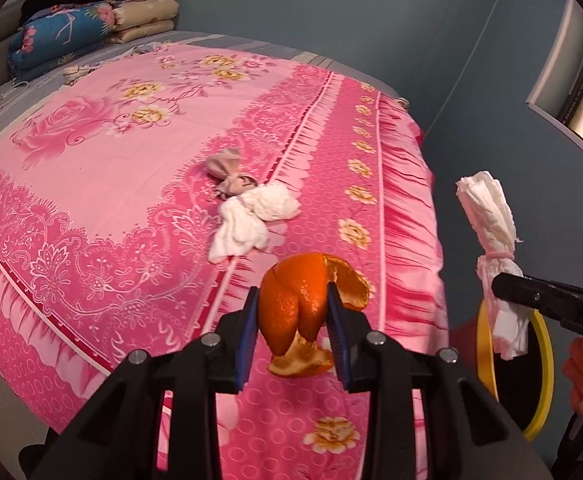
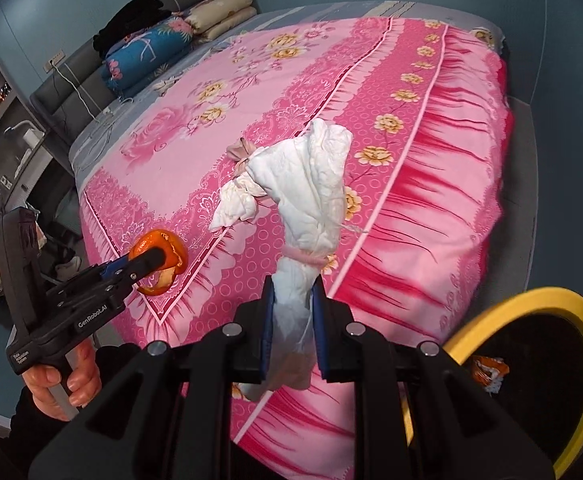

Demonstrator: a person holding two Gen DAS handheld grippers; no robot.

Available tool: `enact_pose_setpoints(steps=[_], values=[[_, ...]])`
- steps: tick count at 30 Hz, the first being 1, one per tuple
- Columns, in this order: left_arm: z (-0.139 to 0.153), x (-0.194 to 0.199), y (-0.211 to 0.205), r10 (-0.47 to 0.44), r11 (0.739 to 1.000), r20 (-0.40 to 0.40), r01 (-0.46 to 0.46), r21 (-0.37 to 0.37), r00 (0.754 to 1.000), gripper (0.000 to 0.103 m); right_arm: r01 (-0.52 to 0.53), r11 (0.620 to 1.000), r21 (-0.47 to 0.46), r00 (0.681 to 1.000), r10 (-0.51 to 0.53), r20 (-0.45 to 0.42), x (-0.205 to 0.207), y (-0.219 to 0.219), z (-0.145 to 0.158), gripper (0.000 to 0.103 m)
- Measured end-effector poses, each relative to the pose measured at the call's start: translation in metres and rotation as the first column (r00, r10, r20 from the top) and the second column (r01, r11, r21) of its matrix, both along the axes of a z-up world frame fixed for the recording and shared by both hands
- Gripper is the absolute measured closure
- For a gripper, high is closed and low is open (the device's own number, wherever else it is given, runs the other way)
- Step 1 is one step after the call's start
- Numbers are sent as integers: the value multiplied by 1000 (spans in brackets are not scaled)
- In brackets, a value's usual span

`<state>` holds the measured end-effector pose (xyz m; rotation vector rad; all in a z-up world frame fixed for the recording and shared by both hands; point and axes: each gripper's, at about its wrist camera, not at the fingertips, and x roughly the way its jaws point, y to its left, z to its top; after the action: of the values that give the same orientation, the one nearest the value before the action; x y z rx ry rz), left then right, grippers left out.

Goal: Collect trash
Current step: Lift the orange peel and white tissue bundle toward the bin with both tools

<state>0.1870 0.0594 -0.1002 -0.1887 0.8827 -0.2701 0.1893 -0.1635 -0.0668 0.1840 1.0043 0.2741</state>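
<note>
Left gripper (image 1: 292, 312) clamps one orange peel (image 1: 297, 300) above the bedspread (image 1: 131, 160); right gripper (image 2: 293, 320) pinches one tied tissue bundle (image 2: 311, 200). Two wads, seemingly, lie on the bed: white (image 1: 251, 212), beige (image 1: 227, 168). One yellow-rimmed bin (image 2: 531, 320) stands alongside.

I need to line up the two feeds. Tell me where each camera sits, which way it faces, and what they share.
Left wrist: rides the left gripper, looks along its fingers over the pink bed; the fingers clamp the orange peel.
Right wrist: rides the right gripper, faces the bed from its edge; the fingers clamp a tied white tissue bundle; the person's left hand shows.
Shared: bed, peel, both bundles, yellow-rimmed bin, each other's gripper.
</note>
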Motion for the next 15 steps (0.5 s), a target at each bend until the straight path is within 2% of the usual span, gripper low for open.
enact_pose_setpoints(steps=[7, 15], values=[[23, -15, -34, -59, 998, 45, 60, -23, 997, 73, 54, 998, 19, 998, -54, 39, -29, -32, 22, 86], [41, -35, -84, -158, 987, 81, 159, -6, 984, 73, 149, 989, 20, 986, -150, 76, -58, -73, 44, 86]])
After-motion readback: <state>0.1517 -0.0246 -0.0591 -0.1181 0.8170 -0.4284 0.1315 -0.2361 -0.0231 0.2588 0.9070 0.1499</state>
